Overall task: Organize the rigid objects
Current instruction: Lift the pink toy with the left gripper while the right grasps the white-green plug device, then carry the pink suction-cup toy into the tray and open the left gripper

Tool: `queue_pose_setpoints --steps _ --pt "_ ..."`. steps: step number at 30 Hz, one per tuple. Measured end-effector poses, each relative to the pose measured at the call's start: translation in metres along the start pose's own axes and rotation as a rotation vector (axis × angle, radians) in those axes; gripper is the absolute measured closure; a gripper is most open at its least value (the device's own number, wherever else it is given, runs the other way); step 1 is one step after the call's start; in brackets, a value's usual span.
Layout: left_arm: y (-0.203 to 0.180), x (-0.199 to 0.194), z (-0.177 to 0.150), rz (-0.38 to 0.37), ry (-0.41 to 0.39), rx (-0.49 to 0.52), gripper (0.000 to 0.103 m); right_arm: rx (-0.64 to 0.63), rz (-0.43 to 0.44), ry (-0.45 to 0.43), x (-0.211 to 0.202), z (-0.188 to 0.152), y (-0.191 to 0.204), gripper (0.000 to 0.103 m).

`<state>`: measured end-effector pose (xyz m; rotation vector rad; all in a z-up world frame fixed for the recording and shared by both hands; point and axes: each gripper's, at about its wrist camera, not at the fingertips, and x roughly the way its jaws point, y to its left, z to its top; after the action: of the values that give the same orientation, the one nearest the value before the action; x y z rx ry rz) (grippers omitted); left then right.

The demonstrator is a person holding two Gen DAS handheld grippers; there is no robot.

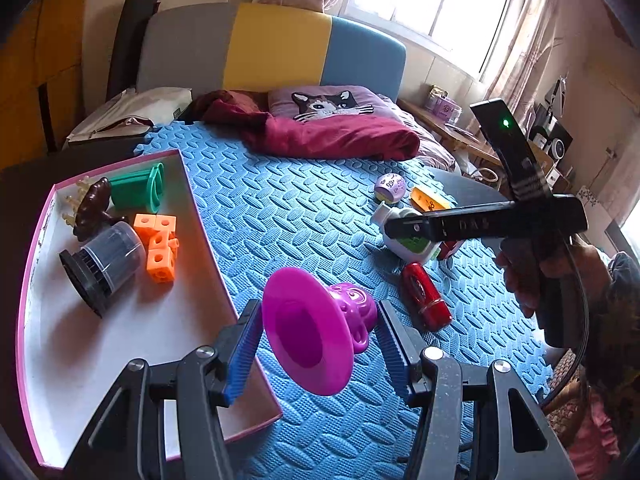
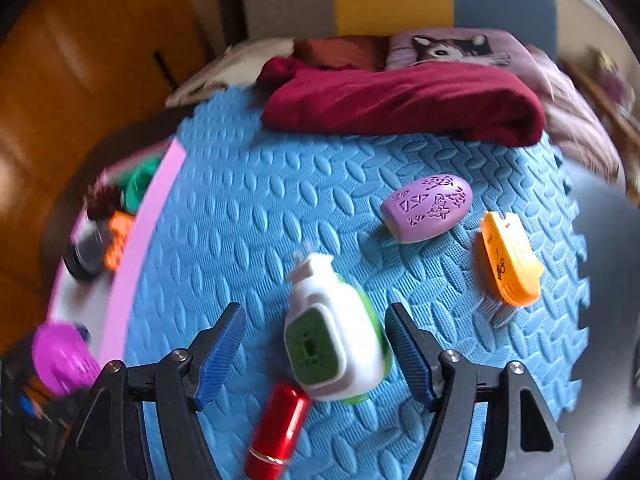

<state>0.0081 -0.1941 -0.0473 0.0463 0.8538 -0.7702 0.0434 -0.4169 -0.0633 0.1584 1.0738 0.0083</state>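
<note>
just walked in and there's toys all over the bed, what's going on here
A person with a gripper in each hand is sorting small objects off a blue foam mat into a pink-rimmed box. The left gripper brackets a magenta flared plastic piece beside the box; contact is unclear. The right gripper is open around a white-and-green device. A red cylinder, purple egg-shaped case and orange case lie on the mat.

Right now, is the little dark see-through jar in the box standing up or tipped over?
Tipped over. The dark translucent plastic jar lies on its side inside the pink-edged white box, beside orange cubes.
</note>
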Motion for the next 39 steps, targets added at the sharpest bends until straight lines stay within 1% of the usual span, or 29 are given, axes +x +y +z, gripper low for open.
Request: queue_pose_setpoints --steps 4,9,11,12,13,14,15,21,24,29,33,39 --pt "0.002 -0.001 0.001 -0.003 -0.001 -0.012 0.046 -0.083 -0.064 0.017 0.002 0.003 0.008 0.026" --pt "0.002 -0.007 0.001 -0.003 -0.011 -0.011 0.046 -0.178 -0.194 0.029 0.018 0.004 0.017 0.026" --pt "0.002 -0.010 0.001 0.001 -0.016 -0.011 0.046 -0.203 -0.239 0.031 0.023 0.004 0.017 0.028" --pt "0.002 -0.012 0.001 0.004 -0.018 -0.011 0.046 -0.202 -0.247 0.033 0.027 0.004 0.017 0.028" --pt "0.003 -0.013 0.001 0.008 -0.020 -0.011 0.046 -0.194 -0.244 0.035 0.030 0.004 0.014 0.031" --pt "0.003 -0.015 0.000 0.011 -0.021 -0.011 0.046 -0.182 -0.232 0.035 0.033 0.003 0.011 0.046" --pt "0.004 -0.016 0.000 0.015 -0.023 -0.013 0.046 -0.159 -0.213 0.015 0.032 0.002 0.007 0.051" --pt "0.013 -0.023 -0.003 0.056 -0.021 -0.023 0.046 -0.067 -0.148 -0.080 0.029 -0.007 -0.004 0.050" --pt "0.020 -0.027 -0.005 0.084 -0.019 -0.038 0.046 -0.005 -0.092 -0.106 0.031 -0.012 -0.012 0.050" --pt "0.033 -0.037 -0.006 0.154 -0.035 -0.070 0.046 -0.014 -0.127 -0.120 0.032 -0.013 -0.005 0.050" --pt "0.040 -0.047 -0.005 0.221 -0.053 -0.087 0.046 -0.007 -0.128 -0.132 0.033 -0.014 -0.005 0.050" --pt "0.051 -0.059 -0.005 0.295 -0.069 -0.105 0.046 -0.003 -0.132 -0.153 0.032 -0.017 -0.007 0.050"
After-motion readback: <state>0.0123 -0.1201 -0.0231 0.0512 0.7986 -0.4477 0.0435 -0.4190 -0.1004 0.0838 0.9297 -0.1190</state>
